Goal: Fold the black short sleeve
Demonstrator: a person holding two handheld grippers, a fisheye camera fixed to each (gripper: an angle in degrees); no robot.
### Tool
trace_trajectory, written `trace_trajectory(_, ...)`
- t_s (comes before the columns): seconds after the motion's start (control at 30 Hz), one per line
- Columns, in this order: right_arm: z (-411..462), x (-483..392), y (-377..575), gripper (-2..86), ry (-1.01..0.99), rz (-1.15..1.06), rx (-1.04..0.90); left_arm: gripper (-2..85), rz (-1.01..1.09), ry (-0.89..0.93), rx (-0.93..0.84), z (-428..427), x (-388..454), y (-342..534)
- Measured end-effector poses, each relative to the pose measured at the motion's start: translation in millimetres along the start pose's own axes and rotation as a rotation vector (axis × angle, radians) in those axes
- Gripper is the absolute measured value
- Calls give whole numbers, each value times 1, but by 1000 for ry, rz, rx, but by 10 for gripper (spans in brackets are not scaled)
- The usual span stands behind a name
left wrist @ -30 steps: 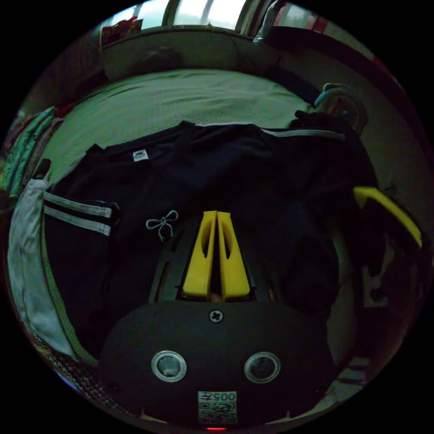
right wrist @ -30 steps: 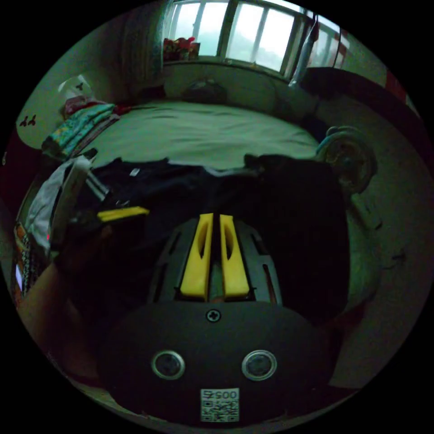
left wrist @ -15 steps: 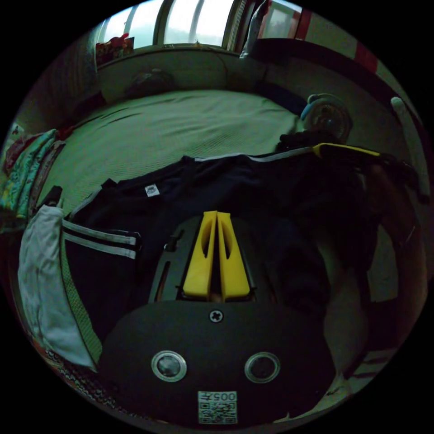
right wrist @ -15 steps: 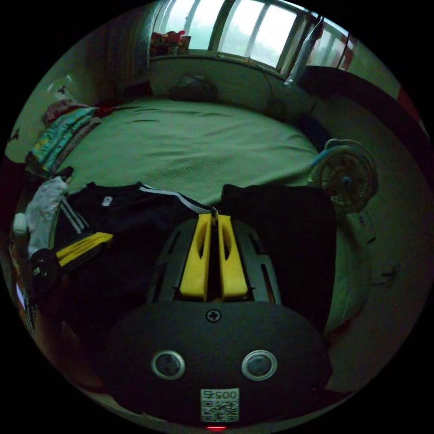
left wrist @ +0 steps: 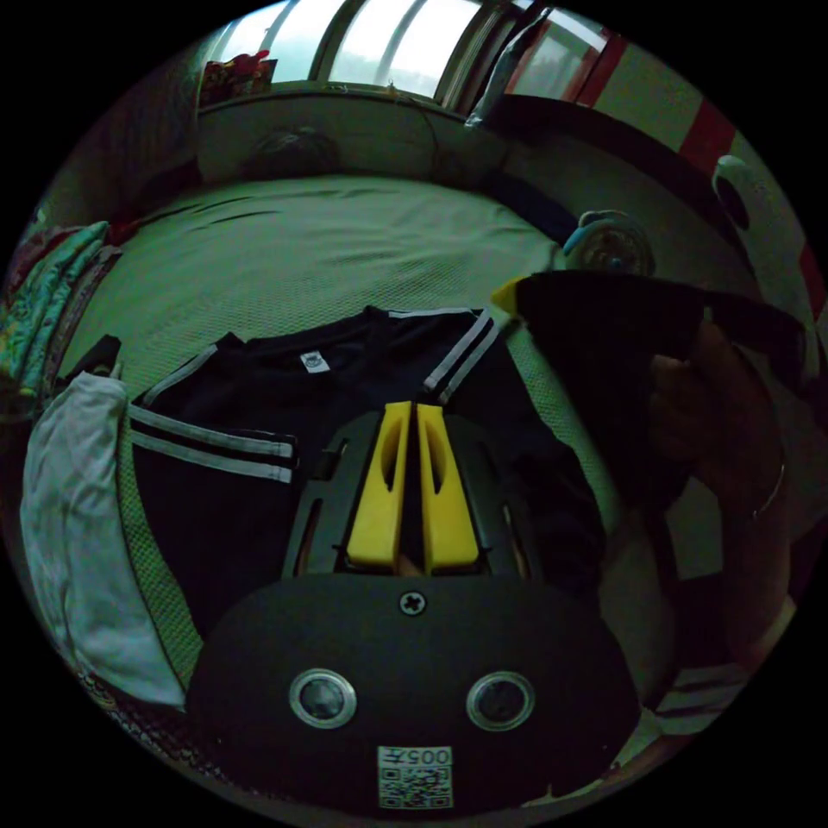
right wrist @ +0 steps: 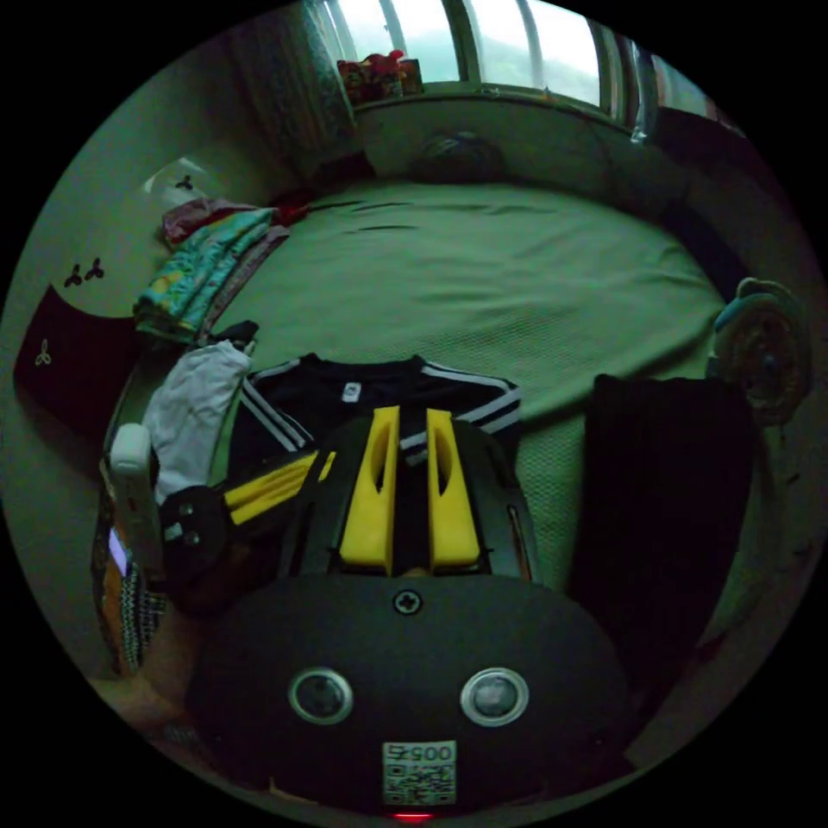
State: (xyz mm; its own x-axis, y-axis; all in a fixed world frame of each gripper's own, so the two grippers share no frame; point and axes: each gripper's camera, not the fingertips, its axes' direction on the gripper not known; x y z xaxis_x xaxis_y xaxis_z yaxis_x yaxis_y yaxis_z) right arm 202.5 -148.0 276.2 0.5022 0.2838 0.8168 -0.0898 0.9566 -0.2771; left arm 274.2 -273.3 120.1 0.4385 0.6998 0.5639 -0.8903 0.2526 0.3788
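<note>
**Black shirt spread on a green bed in a dim room**

A wide bed [right wrist: 517, 276] with a green textured cover takes up most of the room, which is dim and lit from a row of windows [right wrist: 483, 43] behind the far end. A dark rounded bundle [right wrist: 455, 157] sits below the window sill, and some red items [right wrist: 379, 73] stand on the sill. A stack of colourful folded cloth [right wrist: 207, 267] rests at the far left edge of the bed.

The black short sleeve [right wrist: 362, 392], with white stripes along shoulders and sleeves and a small white neck label, lies flat near the front edge of the bed. Its lower part is hidden behind the gripper bodies in both views, so how far it reaches cannot be made out.

The left gripper [left wrist: 412, 414] hangs over the shirt with its yellow jaws nearly touching at the tips and nothing visible between them. The right gripper [right wrist: 405, 418] has a narrow gap between its jaws; whether cloth lies in that gap cannot be told.

In the left gripper view a hand [left wrist: 707, 414] carries the right gripper, and a dark cloth [left wrist: 604, 345] covers most of that tool. In the right gripper view a black garment [right wrist: 664, 483] lies on the bed beside the shirt, apart from it. A white garment [right wrist: 190, 414] hangs over the bed's left edge, just beside the striped sleeve. A small fan [right wrist: 763, 349] stands past the bed's right side.
</note>
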Motion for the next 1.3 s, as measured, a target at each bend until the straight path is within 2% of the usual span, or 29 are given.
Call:
trace_trajectory(0.23,43,1,69,90,30,-72,-171,71,61,27,22,5,8,2)
trace_trajectory(0.37,55,-6,89,57,111,-74,-162,77,40,9,-2,22,9,2)
trace_trajectory(0.43,47,-10,100,-1,112,-99,-98,71,3,2,-28,30,6,2)
trace_trajectory(0.5,45,-11,107,-8,110,-116,-88,49,-39,-22,-46,36,0,3)
trace_trajectory(0.73,68,-7,125,20,91,-94,-164,10,-100,-5,-68,27,-14,11)
trace_trajectory(0.97,50,-4,155,78,69,-55,-147,5,11,-55,-44,-25,-15,50)
trace_trajectory(1.17,29,10,205,92,68,13,-99,48,108,-169,-27,-89,-36,112)
trace_trajectory(1.3,26,17,233,94,40,59,-91,59,39,-225,-80,-127,-65,163)
